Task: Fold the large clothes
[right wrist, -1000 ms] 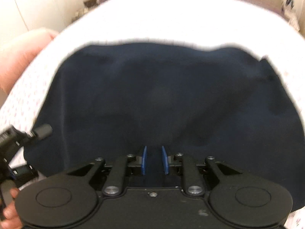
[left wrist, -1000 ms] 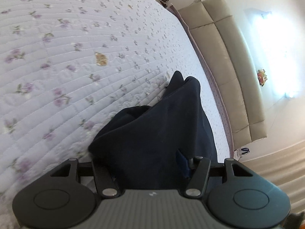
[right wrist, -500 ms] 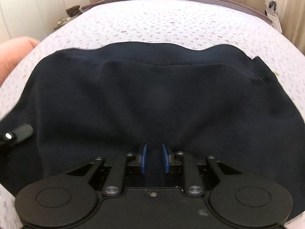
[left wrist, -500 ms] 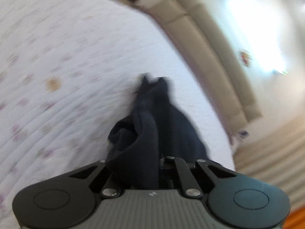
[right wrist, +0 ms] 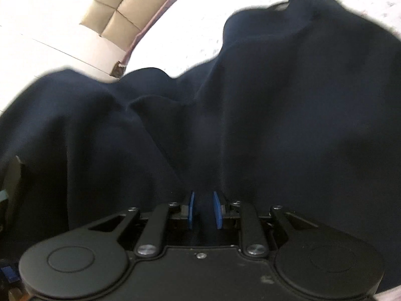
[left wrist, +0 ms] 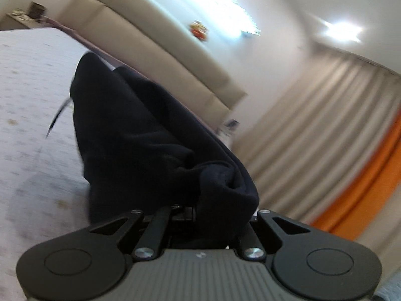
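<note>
A large dark navy garment [left wrist: 140, 130] lies over a white quilted bed [left wrist: 27, 95] with small flowers. My left gripper [left wrist: 190, 210] is shut on a bunched edge of the garment, which drapes over and hides its fingertips. In the right wrist view the garment [right wrist: 275, 100] fills most of the frame, rumpled and lifted. My right gripper [right wrist: 203, 209] is shut on a fold of it, cloth pinched between the blue pads [right wrist: 217, 209].
A beige padded headboard [left wrist: 140, 37] runs along the bed's far side, also in the right wrist view [right wrist: 112, 12]. Beige and orange curtains [left wrist: 325, 155] hang to the right. A small cluttered nightstand [left wrist: 22, 16] stands at the far left.
My left gripper has closed on the garment and lifted and swung, the view tilting up toward headboard and curtains. My right gripper has lifted and turned, and the flat garment is now rumpled.
</note>
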